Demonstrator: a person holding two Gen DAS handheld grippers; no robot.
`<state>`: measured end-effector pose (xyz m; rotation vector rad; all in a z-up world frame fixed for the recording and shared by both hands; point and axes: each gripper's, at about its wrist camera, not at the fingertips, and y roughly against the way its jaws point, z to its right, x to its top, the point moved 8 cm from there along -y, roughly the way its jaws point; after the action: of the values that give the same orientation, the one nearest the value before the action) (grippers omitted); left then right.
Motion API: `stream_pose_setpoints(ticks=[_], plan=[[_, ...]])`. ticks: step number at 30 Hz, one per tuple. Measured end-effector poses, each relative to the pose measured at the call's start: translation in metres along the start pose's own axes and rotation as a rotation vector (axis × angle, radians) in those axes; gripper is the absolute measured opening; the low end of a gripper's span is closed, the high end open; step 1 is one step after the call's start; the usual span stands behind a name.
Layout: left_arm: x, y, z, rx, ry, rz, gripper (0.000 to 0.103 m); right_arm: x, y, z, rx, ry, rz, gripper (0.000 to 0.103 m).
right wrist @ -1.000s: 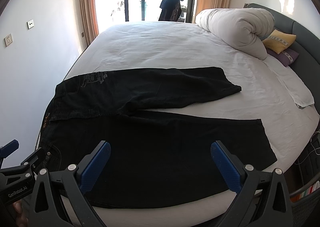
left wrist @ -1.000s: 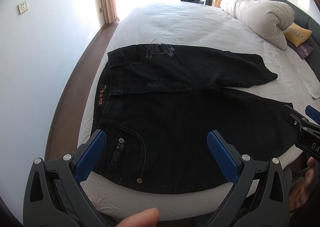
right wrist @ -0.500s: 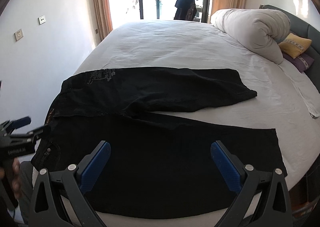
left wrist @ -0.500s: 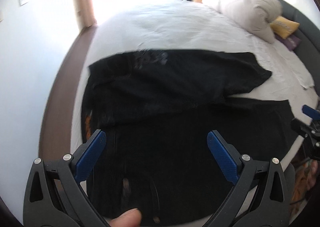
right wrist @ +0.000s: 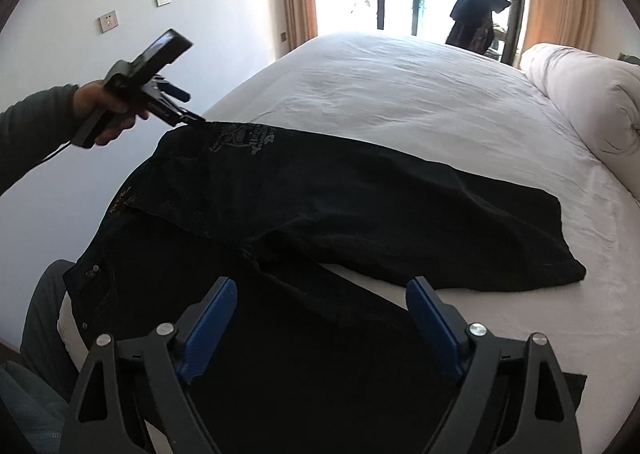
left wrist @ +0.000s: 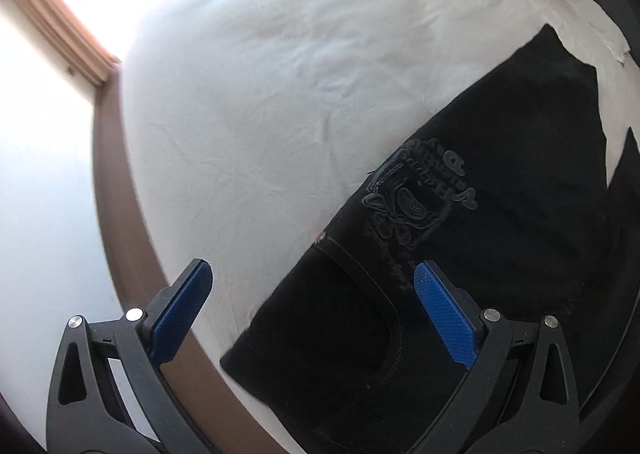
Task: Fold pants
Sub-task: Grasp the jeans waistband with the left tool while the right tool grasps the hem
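Black pants (right wrist: 328, 206) lie flat on a white bed (right wrist: 420, 94), waist to the left, both legs spread to the right. My left gripper (left wrist: 312, 302) is open, just above the far waist corner of the pants (left wrist: 460, 254) near the embroidered pocket. It also shows in the right wrist view (right wrist: 188, 110), held at that far waist corner. My right gripper (right wrist: 320, 318) is open and empty, low over the near leg.
A rolled white duvet (right wrist: 584, 102) lies at the head of the bed on the right. A white wall (right wrist: 160, 46) and brown bed frame (left wrist: 116, 190) run along the left. A balcony door with hanging dark clothes (right wrist: 476, 14) is beyond.
My left gripper has swung from the near waist up and over to the far waist corner. My right gripper has moved forward and left over the near leg.
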<state>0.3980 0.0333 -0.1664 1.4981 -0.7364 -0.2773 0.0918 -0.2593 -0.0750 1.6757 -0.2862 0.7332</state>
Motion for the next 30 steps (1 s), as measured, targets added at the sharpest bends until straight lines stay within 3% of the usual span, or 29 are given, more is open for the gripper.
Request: stream_pose_setpoints(ticks=[4, 7, 12, 17, 24, 26, 30], plan=[[0.006, -0.02, -0.003, -0.079, -0.03, -0.039, 0.102, 0.007, -0.022, 0.008, 0.057, 0.006, -0.025, 0.083], [0.004, -0.035, 0.0, -0.107, -0.049, -0.092, 0.083, 0.011, -0.037, 0.012, 0.083, 0.012, -0.047, 0.08], [0.0, -0.047, 0.01, -0.169, -0.048, -0.136, 0.041, 0.025, -0.058, 0.012, 0.11, 0.047, -0.069, 0.071], [-0.001, -0.04, 0.015, -0.184, -0.035, -0.12, 0.019, 0.048, -0.069, 0.01, 0.152, 0.108, -0.065, 0.064], [-0.018, -0.002, 0.025, -0.143, -0.025, 0.011, 0.012, 0.098, -0.096, 0.018, 0.153, 0.241, -0.064, 0.056], [-0.023, 0.009, 0.027, -0.123, -0.027, 0.052, 0.012, 0.114, -0.11, 0.017, 0.141, 0.309, -0.079, 0.046], [-0.018, 0.026, 0.034, -0.068, -0.058, 0.111, 0.012, 0.144, -0.141, 0.021, 0.132, 0.399, -0.144, 0.039]])
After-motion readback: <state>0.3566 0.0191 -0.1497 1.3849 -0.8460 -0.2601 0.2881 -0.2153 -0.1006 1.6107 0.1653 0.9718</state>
